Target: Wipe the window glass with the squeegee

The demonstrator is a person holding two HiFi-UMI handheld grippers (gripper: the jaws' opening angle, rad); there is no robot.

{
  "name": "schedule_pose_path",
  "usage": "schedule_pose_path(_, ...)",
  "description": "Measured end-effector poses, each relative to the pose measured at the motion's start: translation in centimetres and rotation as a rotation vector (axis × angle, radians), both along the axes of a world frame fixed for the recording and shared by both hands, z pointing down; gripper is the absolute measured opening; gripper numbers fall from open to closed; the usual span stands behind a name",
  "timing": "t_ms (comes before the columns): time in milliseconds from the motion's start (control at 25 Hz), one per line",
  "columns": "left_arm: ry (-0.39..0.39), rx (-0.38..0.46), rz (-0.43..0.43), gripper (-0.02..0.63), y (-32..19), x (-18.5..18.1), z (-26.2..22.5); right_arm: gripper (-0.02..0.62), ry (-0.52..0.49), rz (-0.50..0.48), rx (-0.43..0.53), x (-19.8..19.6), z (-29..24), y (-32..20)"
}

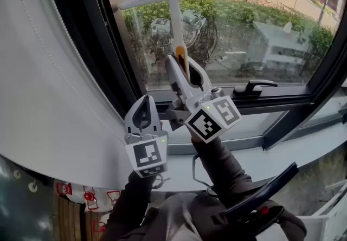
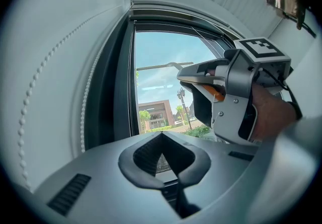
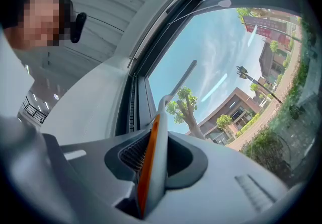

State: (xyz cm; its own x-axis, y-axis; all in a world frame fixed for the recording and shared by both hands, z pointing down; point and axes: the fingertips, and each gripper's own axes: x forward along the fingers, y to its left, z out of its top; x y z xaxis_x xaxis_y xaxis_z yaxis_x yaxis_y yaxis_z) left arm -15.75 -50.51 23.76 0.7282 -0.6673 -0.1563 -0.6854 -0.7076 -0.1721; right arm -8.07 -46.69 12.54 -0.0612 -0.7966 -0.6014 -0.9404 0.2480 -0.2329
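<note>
Dark sleeves (image 1: 219,167) fill the bottom of the head view, one arm running up to each gripper. Beyond them the window glass (image 1: 282,28) takes up most of the scene, with shrubs (image 1: 238,10) and a road outside. A white blind (image 1: 43,83) covers the whole left side, and its bead chain (image 1: 69,45) hangs beside the dark window frame (image 1: 111,56). A pale sill (image 1: 309,145) runs along the bottom right. The right gripper (image 1: 178,62) is raised towards the pane, with its marker cube (image 1: 212,118) facing the camera. In the right gripper view its jaws (image 3: 151,145) are closed tight on the squeegee (image 3: 160,127), clamping the white and orange handle edge-on between the ribbed pads. The squeegee (image 1: 176,23) stands nearly upright in front of the glass. Its long crossbar lies level near the top of the head view, and whether the blade actually touches the pane cannot be told. The left gripper (image 1: 143,100) sits lower and to the left, close beside the right one but apart from it, in front of the blind's lower edge. In its own view the jaws (image 2: 162,137) are brought together with nothing between them, and the right gripper (image 2: 201,74) and the crossbar (image 2: 163,66) show ahead of it. A black window handle (image 1: 254,87) lies flat on the lower frame, to the right of both grippers.
</note>
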Motion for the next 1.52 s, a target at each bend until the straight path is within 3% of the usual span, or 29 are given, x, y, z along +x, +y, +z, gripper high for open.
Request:
schedule_pose_path(640, -0.025, -0.009, 0.003, 0.000, 0.6, -0.6, 0.4, 0.074, -0.025, -0.004, -0.035, -0.2, 2.1, 0.3)
schedule_pose_path(1000, 0.014, -0.023, -0.004, 0.000, 1.0, -0.9, 0.7, 0.072, -0.040, -0.010, -0.054, -0.5, 3.8, 0.5)
schedule_pose_path(1520, -0.028, -0.031, 0.002, 0.000, 1.6, -1.2, 1.0, 0.072, -0.067, -0.013, -0.087, -0.9, 5.8, 0.9)
